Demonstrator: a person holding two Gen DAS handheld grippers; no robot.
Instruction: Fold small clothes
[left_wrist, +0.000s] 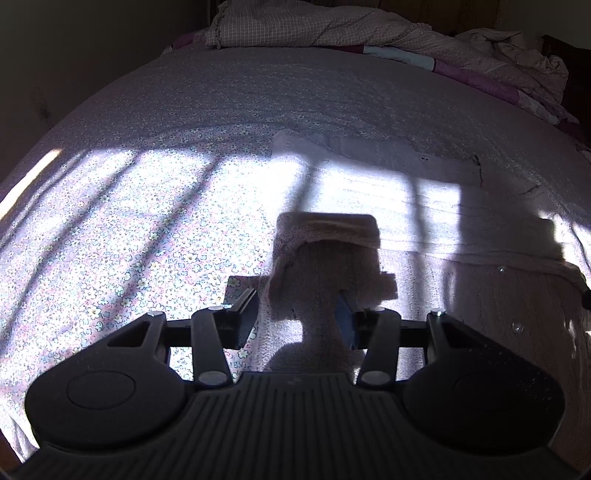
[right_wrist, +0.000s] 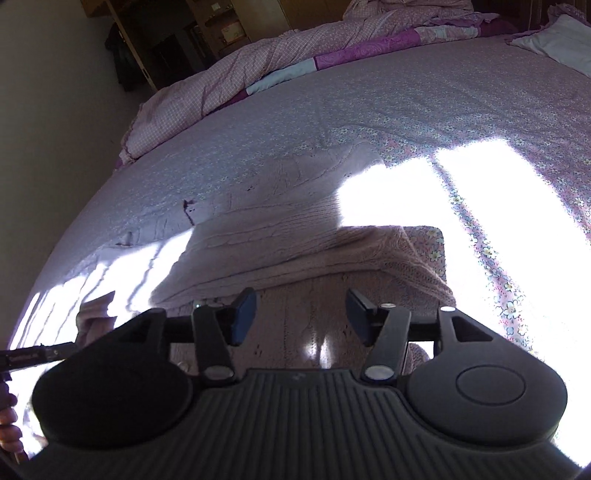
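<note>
A pale pink knitted sweater (left_wrist: 424, 206) lies spread on the floral bedsheet (left_wrist: 129, 229). My left gripper (left_wrist: 295, 314) is open; a bunched sleeve cuff (left_wrist: 328, 251) of the sweater rises between its fingers and drapes over the right one. In the right wrist view the sweater (right_wrist: 280, 229) has a fold of knit lying across it. My right gripper (right_wrist: 301, 314) is open above that fold, with nothing between its fingers. The left gripper's side and the hand holding it show at the left edge (right_wrist: 33, 356).
A crumpled pink checked quilt (left_wrist: 461, 44) lies along the far side of the bed and also shows in the right wrist view (right_wrist: 229, 77). A pillow (right_wrist: 561, 40) sits at the far right. Wooden furniture (right_wrist: 177, 40) stands beyond the bed.
</note>
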